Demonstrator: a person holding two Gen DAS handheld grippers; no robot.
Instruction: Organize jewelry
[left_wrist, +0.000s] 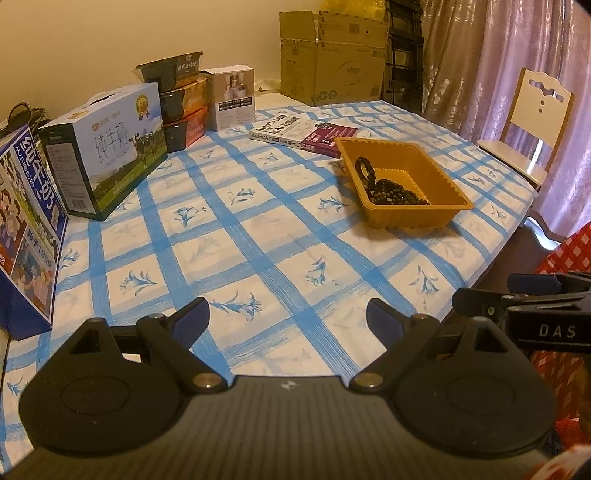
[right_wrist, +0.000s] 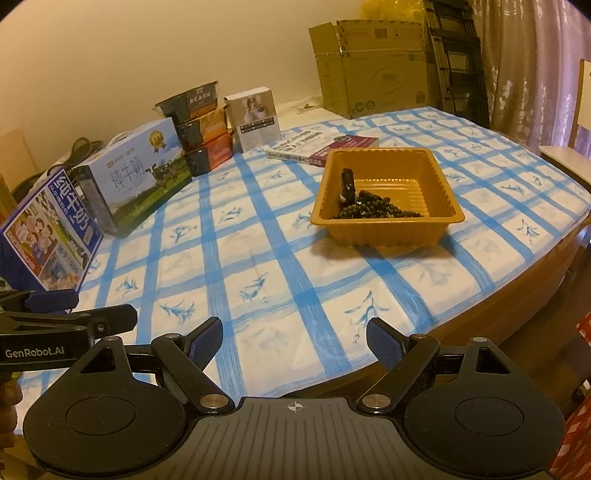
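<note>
Hovering with jaws spread wide over the blue-checked tablecloth (left_wrist: 258, 236), left gripper (left_wrist: 288, 317) near the milk cartons (left_wrist: 107, 147), right gripper (right_wrist: 294, 341) likewise spread and empty, dark bead bracelets (right_wrist: 373, 208) and black band (right_wrist: 347, 184) lying inside the orange tray (right_wrist: 443, 218).

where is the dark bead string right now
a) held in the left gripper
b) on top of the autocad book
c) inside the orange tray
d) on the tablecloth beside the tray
c, the dark bead string lies heaped on the floor of the orange tray next to a black band, while the left gripper and the right gripper are both open and hold nothing.
</note>
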